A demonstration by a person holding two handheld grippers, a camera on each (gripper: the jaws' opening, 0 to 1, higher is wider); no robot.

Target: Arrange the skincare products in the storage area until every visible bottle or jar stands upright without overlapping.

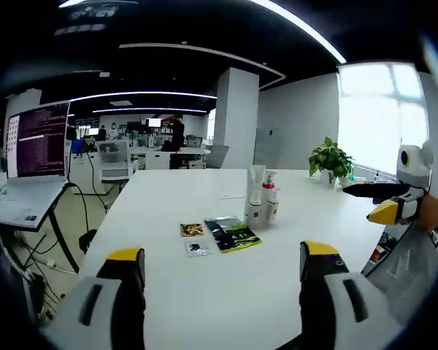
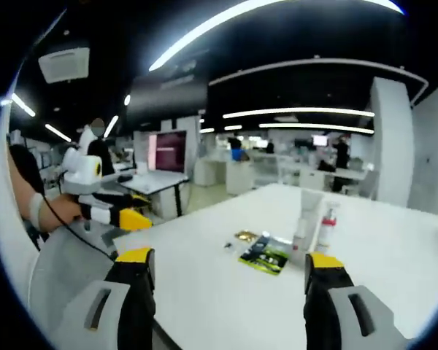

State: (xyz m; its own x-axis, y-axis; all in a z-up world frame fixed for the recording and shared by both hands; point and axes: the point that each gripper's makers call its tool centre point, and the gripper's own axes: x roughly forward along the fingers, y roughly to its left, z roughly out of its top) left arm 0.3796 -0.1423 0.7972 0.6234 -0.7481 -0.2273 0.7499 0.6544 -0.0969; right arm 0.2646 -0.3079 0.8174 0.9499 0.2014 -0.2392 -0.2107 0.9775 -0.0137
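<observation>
Three skincare bottles (image 1: 261, 195) stand upright in a tight cluster near the middle of the white table (image 1: 204, 292): a tall clear one, one with a red band and pump, and a smaller white one. They also stand at the bottles (image 2: 315, 224) in the right gripper view. Flat sachets (image 1: 232, 235) lie in front of them, a dark green one, a gold one (image 1: 192, 230) and a small one (image 1: 197, 249). My left gripper (image 1: 223, 266) is open, well short of them with nothing in it. My right gripper (image 2: 225, 266) is open too, and its yellow tips (image 1: 385, 211) enter the left gripper view.
A potted plant (image 1: 331, 160) stands at the table's far right, by the window. A laptop on a stand (image 1: 36, 146) sits left of the table, with cables below. A person's hand and sleeve (image 2: 40, 211) hold the left gripper (image 2: 124, 219). Office desks lie beyond.
</observation>
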